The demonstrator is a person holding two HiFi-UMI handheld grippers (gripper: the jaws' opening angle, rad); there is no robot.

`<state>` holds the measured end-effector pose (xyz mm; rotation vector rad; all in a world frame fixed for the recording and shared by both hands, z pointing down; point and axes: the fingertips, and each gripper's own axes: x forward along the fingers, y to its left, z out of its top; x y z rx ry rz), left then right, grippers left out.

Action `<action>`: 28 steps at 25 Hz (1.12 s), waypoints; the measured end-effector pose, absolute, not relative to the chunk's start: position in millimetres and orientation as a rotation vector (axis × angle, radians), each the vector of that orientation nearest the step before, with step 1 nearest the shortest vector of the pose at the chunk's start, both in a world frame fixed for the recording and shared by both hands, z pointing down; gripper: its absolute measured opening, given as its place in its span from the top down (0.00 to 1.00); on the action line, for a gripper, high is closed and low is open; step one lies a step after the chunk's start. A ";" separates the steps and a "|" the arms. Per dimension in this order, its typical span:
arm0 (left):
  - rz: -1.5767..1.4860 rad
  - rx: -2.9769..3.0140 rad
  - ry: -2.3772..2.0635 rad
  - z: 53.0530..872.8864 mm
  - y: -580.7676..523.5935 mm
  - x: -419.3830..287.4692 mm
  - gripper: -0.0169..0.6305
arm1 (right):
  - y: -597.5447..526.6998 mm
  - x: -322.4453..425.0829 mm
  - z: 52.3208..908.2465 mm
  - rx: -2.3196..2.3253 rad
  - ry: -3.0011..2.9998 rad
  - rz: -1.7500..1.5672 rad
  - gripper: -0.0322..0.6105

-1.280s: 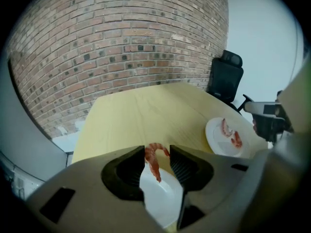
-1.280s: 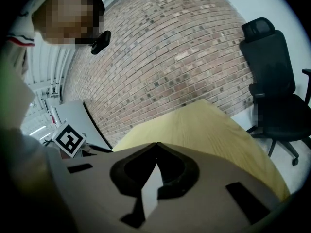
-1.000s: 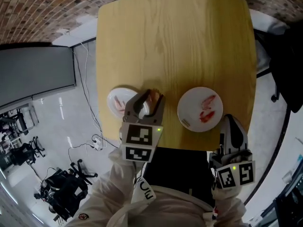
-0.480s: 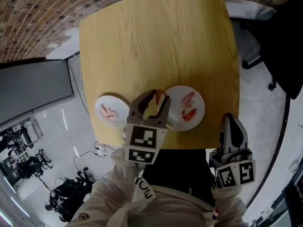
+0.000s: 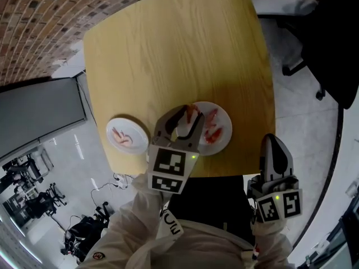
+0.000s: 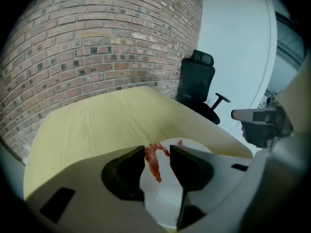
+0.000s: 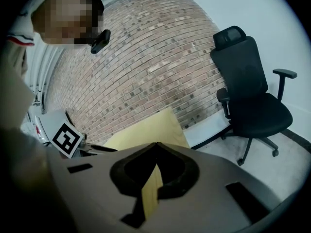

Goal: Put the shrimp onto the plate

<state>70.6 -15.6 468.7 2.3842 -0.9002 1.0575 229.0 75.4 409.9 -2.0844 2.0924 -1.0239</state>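
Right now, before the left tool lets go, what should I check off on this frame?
1. Shrimp gripped by left tool: ok.
2. Shrimp over plate: ok, near its left edge.
3. Bare room on plate: ok, other shrimps lie further right.
4. Right tool out of the way: ok, shut, empty, off the table.
5. Height above plate: cannot tell.

Bright, even light; strong fisheye edge distortion.
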 end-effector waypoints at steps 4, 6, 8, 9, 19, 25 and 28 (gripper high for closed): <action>1.055 2.378 -0.909 470.3 -15.2 75.5 0.72 | 77.4 234.9 409.9 -2.092 2.082 -1.026 0.91; 1.055 2.376 -0.911 471.7 -15.1 77.8 0.72 | 77.7 237.2 410.8 -2.092 2.079 -1.028 0.91; 1.059 2.373 -0.913 473.6 -14.5 79.3 0.72 | 78.2 238.8 412.2 -2.090 2.078 -1.031 0.91; 1.061 2.372 -0.913 474.4 -14.3 79.9 0.72 | 78.3 239.6 413.0 -2.088 2.078 -1.033 0.91; 1.066 2.363 -0.913 479.3 -10.9 85.1 0.72 | 78.9 246.0 417.7 -2.078 2.079 -1.049 0.91; 1.059 2.361 -0.912 482.2 -8.6 87.4 0.72 | 79.5 246.8 421.1 -2.070 2.084 -1.055 0.91; 1.049 2.361 -0.921 482.7 -8.4 87.3 0.72 | 80.0 246.7 422.2 -2.065 2.087 -1.058 0.91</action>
